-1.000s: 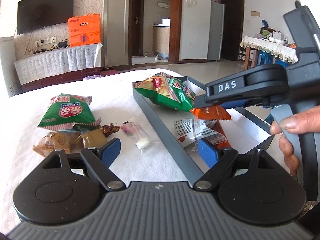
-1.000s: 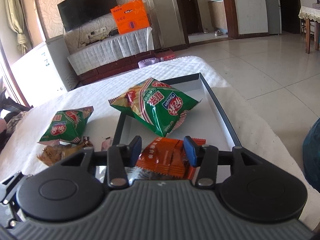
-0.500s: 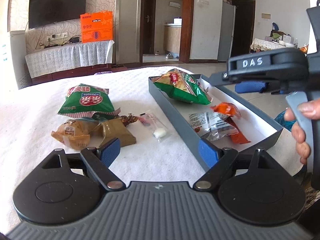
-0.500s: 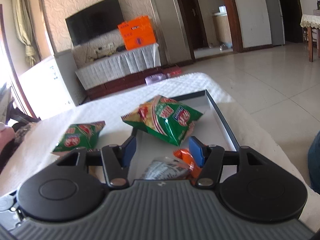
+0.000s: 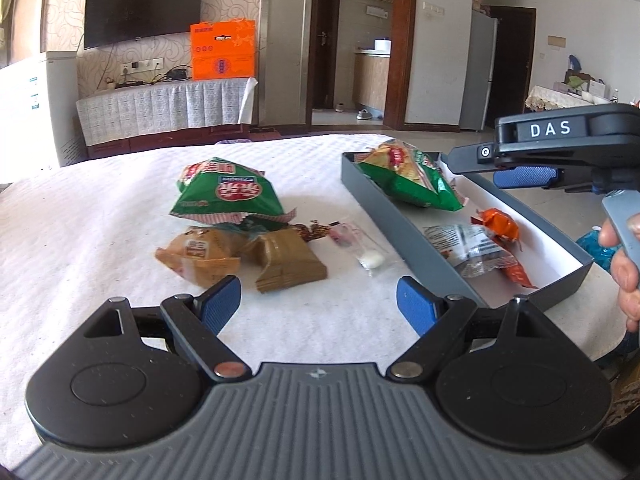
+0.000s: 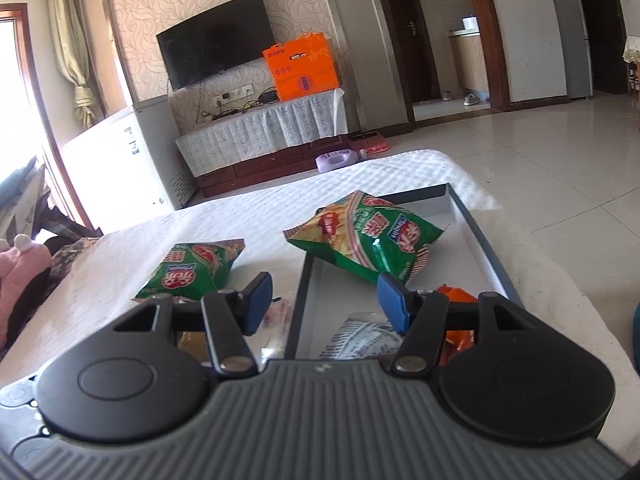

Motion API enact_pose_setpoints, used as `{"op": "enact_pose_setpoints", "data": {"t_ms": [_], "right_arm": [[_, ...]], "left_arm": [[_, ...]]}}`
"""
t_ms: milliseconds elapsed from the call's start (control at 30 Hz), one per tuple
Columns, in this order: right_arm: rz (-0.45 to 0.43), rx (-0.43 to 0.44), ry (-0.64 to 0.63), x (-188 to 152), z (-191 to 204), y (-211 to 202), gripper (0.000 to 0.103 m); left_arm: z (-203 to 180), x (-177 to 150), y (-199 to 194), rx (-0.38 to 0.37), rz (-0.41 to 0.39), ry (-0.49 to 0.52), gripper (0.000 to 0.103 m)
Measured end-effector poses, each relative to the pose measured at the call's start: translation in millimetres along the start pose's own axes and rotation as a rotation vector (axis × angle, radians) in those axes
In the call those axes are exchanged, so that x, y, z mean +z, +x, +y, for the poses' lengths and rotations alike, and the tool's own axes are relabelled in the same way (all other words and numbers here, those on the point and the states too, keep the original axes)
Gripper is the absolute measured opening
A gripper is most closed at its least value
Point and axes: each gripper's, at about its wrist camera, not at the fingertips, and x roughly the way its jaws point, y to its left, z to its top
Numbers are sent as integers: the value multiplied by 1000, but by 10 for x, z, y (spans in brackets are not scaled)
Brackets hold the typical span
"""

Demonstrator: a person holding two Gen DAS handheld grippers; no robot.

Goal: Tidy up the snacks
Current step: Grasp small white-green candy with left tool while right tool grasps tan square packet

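A grey tray (image 5: 384,210) on the white-covered table holds a green chip bag (image 5: 412,180), a clear-and-red packet (image 5: 468,246) and an orange packet (image 5: 500,224). Left of the tray lie another green chip bag (image 5: 226,194), a tan bun packet (image 5: 198,258), a brown packet (image 5: 288,262) and a small clear candy packet (image 5: 366,248). My left gripper (image 5: 318,306) is open and empty, low over the table in front of these. My right gripper (image 6: 324,304) is open and empty above the tray's near end (image 6: 298,312); the left view shows it from the side (image 5: 528,176).
The white tablecloth (image 5: 80,240) covers the table. The table's right edge (image 6: 560,280) drops to a tiled floor. A TV (image 6: 216,56), an orange box (image 6: 304,68) and a white fridge (image 6: 120,160) stand behind. A pink soft toy (image 6: 20,256) lies at the left.
The right gripper let go of the orange packet, which now lies in the tray, opened wider and rose back. The left gripper pulled back and turned left toward the loose snacks.
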Motion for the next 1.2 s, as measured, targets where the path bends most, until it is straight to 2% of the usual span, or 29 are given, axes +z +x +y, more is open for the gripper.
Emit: {"op": "enact_pose_setpoints", "data": {"t_ms": [200, 333, 500, 800, 967, 1033, 1200], "right_arm": [[25, 73, -86, -37, 300, 52, 61], [94, 135, -162, -107, 573, 177, 61], [157, 150, -268, -226, 881, 319, 61], [235, 107, -272, -305, 1019, 555, 61], [255, 91, -265, -324, 1053, 684, 59], [263, 87, -264, -334, 1076, 735, 59], [265, 69, -257, -352, 1129, 847, 59]], "left_arm": [[115, -61, -45, 30, 5, -7, 88], [239, -116, -77, 74, 8, -14, 88], [487, -144, -100, 136, 4, -79, 88], [802, -213, 17, 199, 55, -134, 88], [949, -209, 110, 195, 80, -180, 87], [963, -212, 146, 191, 91, -180, 84], [915, -203, 203, 167, 100, -140, 82]]}}
